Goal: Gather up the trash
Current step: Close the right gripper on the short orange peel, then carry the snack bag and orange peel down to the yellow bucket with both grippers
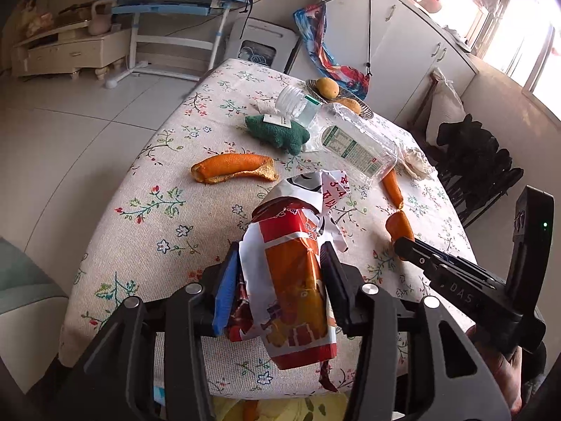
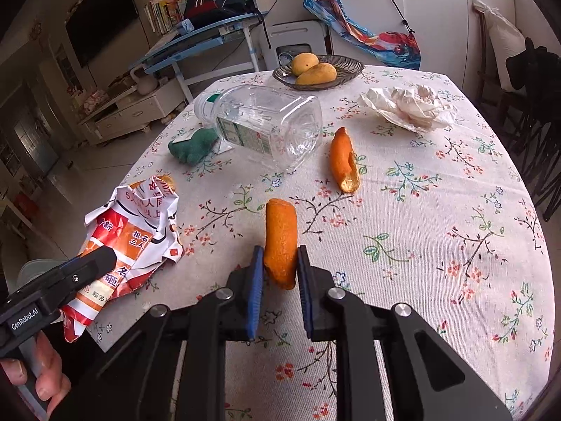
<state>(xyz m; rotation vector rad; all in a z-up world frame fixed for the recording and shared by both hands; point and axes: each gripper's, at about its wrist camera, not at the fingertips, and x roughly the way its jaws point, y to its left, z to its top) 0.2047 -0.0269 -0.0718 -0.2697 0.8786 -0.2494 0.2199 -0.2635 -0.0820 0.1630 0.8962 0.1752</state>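
While both claws are clamped, the scene is logged as follows:
Left claw point(image 1: 280, 266): jaws pressed onto a crumpled red-and-white wrapper point(image 1: 294, 280); wrapper is gripped between the pads at its middle, its top sticking out past the fingertips, its lower end hanging toward the camera.
Right claw point(image 2: 279, 266): jaws nearly together, pinched on an orange peel point(image 2: 280, 242); peel is held by its lower half between the blue pads, upper half poking forward beyond the tips.
Wrapper in right view point(image 2: 129, 238): seen left of the right claw, held at the table's near left edge.
Table point(image 2: 438, 245): covered by a floral cloth.
Other peel, far: a second peel piece point(image 2: 343, 161) is lying ahead of the right claw, apart from it.
Long peel point(image 1: 233, 168): lying ahead-left of the left claw, untouched.
Bottle point(image 2: 266, 126): clear plastic, on its side, beyond the peels.
Tissue point(image 2: 410, 105): crumpled, far right.
Fruit dish point(image 2: 354, 66): at the far edge.
Green cloth point(image 2: 193, 147): touching the bottle's left side.
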